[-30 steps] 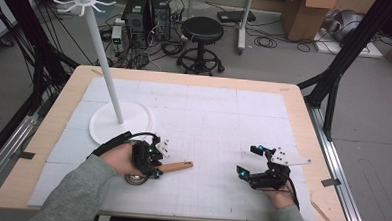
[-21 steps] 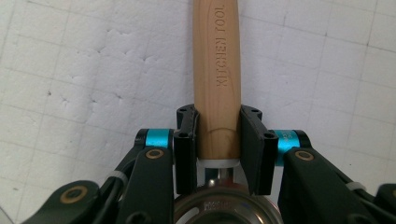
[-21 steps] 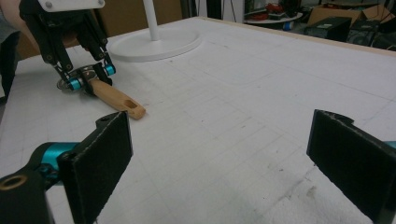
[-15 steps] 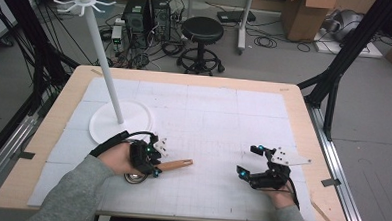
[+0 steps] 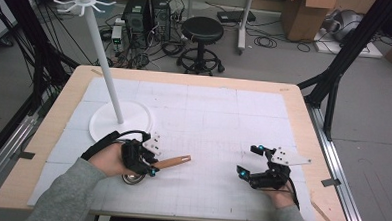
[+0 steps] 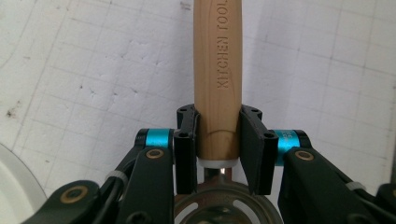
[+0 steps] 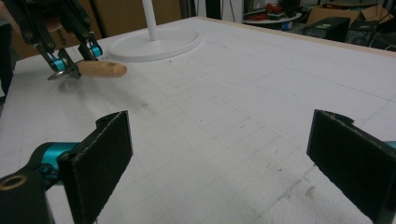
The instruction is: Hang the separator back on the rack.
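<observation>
Lifted slightly off the white gridded mat (image 5: 208, 121) near its front-left corner: wooden-handled metal kitchen tool (image 5: 170, 162), clamped at the handle's base by left gripper (image 6: 218, 140), probably for hanging on white hook stand (image 5: 108, 66). Right gripper (image 7: 219, 154) wide open, empty.

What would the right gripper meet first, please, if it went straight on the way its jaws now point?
The way looks free: the right gripper faces bare white mat, with the stand base and held utensil off to one side, though depth is uncertain.

Big white rack stand (image 5: 114, 118) sits on the gridded tabletop (image 5: 223, 116), its hook crown up top; behind, a black stool (image 5: 201, 38) and cardboard boxes (image 5: 305, 15).
</observation>
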### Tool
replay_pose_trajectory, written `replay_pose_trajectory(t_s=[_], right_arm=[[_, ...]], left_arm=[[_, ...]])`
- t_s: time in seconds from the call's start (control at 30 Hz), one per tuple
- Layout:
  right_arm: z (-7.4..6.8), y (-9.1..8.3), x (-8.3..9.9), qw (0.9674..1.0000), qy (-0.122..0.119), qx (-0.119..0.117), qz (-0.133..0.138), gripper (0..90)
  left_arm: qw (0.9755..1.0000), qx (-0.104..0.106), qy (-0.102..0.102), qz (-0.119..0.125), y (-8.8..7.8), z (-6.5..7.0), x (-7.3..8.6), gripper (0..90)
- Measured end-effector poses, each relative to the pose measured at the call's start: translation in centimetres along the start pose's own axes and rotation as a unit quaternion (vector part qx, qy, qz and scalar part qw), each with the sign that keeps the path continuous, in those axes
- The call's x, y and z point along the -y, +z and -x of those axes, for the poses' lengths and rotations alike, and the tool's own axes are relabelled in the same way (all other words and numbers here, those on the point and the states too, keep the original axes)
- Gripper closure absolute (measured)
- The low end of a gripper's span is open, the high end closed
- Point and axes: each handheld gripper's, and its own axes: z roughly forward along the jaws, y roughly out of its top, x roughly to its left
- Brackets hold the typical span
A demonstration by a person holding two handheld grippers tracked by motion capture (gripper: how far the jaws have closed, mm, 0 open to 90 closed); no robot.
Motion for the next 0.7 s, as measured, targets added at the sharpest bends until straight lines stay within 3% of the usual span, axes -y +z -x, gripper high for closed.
replay_pose_trajectory(t_s=[0.37,0.7], right_arm=[[0.0,0.0,0.0,1.0000,-0.001,0.001,0.000,6.1],[-0.1,0.0,-0.1,1.0000,0.000,0.000,0.000,6.1]], left_arm=[[0.9976,-0.006,-0.021,0.065,-1.6,0.1,1.2,68.7],[0.9906,-0.019,-0.045,0.128,-3.0,0.0,2.3,68.7]])
